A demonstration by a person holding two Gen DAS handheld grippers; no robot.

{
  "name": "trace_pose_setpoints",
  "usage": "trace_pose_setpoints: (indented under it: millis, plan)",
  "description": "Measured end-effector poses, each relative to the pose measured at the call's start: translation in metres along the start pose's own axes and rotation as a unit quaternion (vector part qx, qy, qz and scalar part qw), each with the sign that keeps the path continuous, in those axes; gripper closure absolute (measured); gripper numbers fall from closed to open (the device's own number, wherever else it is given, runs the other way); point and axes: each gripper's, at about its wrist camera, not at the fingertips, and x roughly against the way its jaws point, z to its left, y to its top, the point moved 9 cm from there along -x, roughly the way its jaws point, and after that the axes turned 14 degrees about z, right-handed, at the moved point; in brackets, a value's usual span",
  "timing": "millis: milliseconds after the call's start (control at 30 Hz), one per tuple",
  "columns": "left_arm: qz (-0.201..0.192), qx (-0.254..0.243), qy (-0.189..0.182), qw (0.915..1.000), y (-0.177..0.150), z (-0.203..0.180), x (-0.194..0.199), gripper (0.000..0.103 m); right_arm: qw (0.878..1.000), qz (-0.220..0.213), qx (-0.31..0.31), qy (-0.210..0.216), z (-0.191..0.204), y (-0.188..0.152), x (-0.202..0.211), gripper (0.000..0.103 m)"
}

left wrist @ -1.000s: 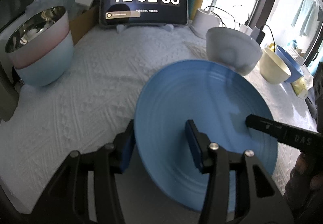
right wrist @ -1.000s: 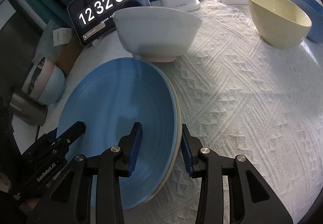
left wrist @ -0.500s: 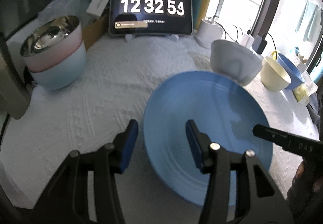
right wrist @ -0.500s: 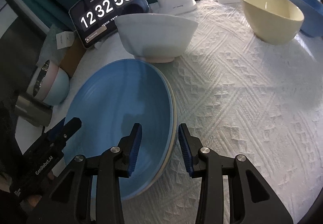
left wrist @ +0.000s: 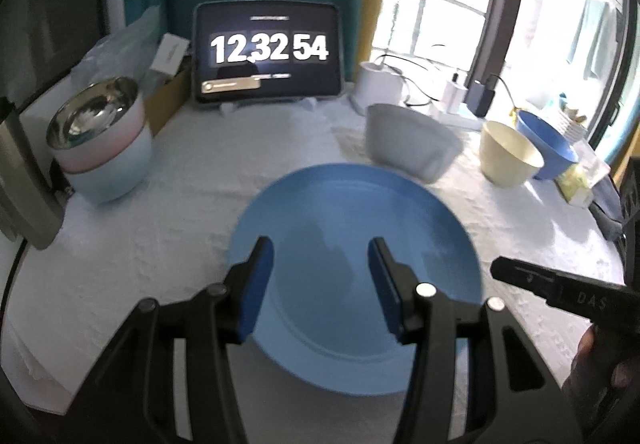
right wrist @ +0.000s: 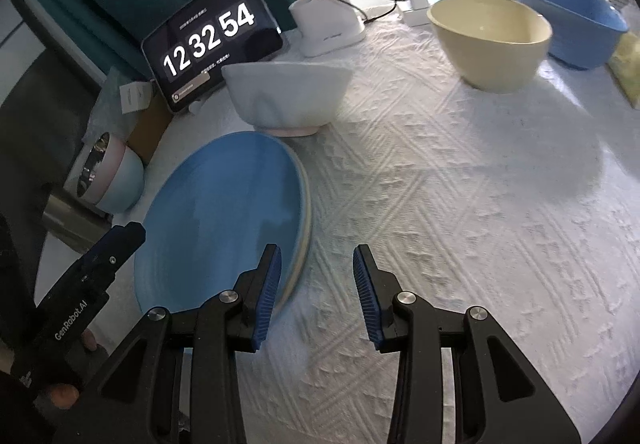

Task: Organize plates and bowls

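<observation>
The round blue plate (left wrist: 356, 264) is lying flat on the desk, w/ left gripper (left wrist: 322, 284) fingers apart over it; right gripper (right wrist: 317, 298), also spread, is being held just beside its rim.

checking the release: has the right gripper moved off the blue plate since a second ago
Yes. The right gripper opened and shifted right off the blue plate, toward the bare tablecloth.

Blue plate (right wrist: 224, 212) hides most of a pale plate beneath — only its rim shows; tablet's (left wrist: 267, 56) small text blurred.
</observation>
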Motion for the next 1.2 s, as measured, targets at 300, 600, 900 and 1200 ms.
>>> trace_pose_setpoints:
  millis: [300,600,900,1200]
  plan:
    - [0.000,-0.031,-0.007,0.9995,-0.003,-0.041,0.008,0.052,0.999,-0.023,-0.023,0.010,-0.028,-0.006,0.025,0.064]
    - [0.001,-0.068,-0.013,0.9976,-0.007,-0.090,0.011,0.052,0.998,-0.048,-0.046,0.022,-0.059,-0.013,0.050,0.064]
    - [0.011,-0.096,-0.013,0.9952,-0.010,-0.127,0.005,0.052,0.995,-0.071,-0.072,-0.001,-0.103,-0.019,0.069,0.064]
    - [0.011,-0.126,-0.017,0.9918,-0.007,-0.164,0.002,0.052,0.992,-0.095,-0.082,-0.033,-0.137,-0.021,0.087,0.064]
